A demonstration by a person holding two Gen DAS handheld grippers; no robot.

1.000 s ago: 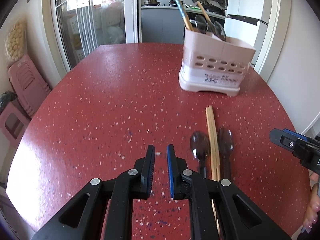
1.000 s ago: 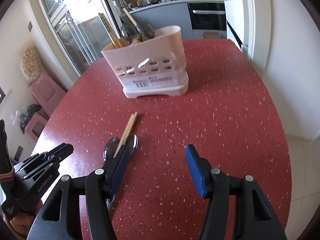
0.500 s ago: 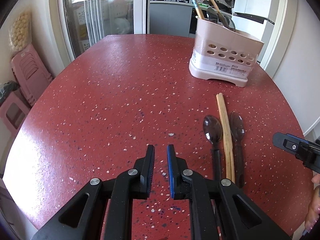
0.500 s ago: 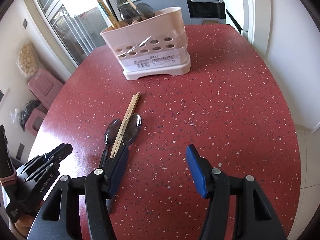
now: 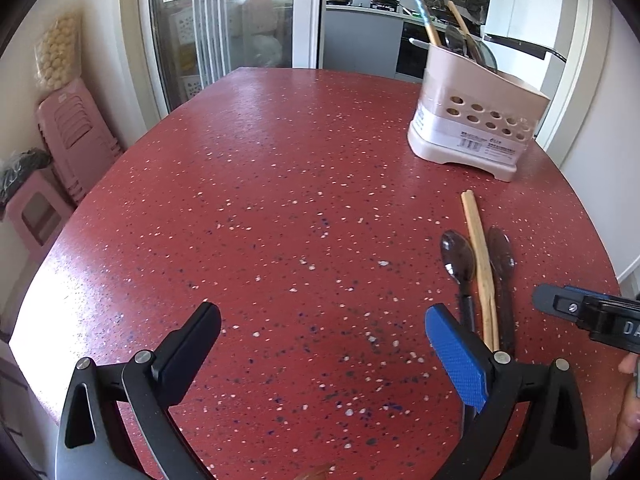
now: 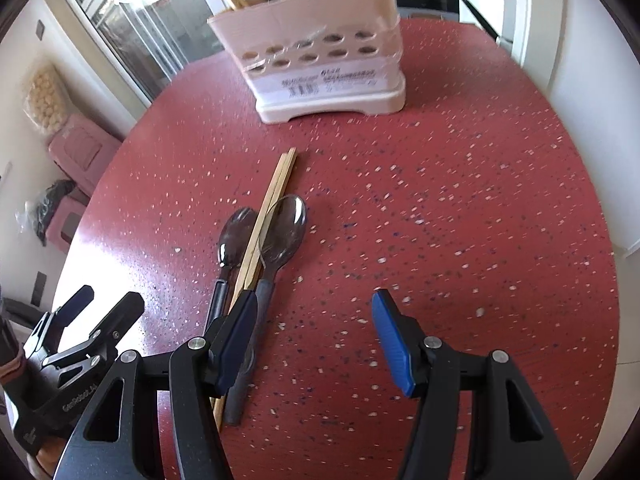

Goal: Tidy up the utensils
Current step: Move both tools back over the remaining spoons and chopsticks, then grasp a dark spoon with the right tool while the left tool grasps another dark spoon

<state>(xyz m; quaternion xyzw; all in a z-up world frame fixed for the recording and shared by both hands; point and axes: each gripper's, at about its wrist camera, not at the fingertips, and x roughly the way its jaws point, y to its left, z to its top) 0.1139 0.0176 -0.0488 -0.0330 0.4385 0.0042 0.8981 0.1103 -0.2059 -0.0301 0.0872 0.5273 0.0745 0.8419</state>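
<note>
Some utensils stood in the caddy [image 6: 320, 52]; chopsticks [image 6: 266, 216] and two spoons [image 6: 280, 232] lay on the counter [image 5: 280, 200], both tongs [image 5: 320, 336] [image 6: 314, 332] spread, empty.

left claw [image 5: 322, 334]: narrow gap → spread wide | right claw [image 6: 314, 320]: closer to holder [image 6: 320, 52]

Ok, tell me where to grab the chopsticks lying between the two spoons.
Take the chopsticks at the far tips, which stick out past both spoon bowls toward the utensil holder. There the pair lies alone on the table. Come straight down with the right gripper, fingers either side of the pair. Nearer in, the spoons crowd both sides.
</note>
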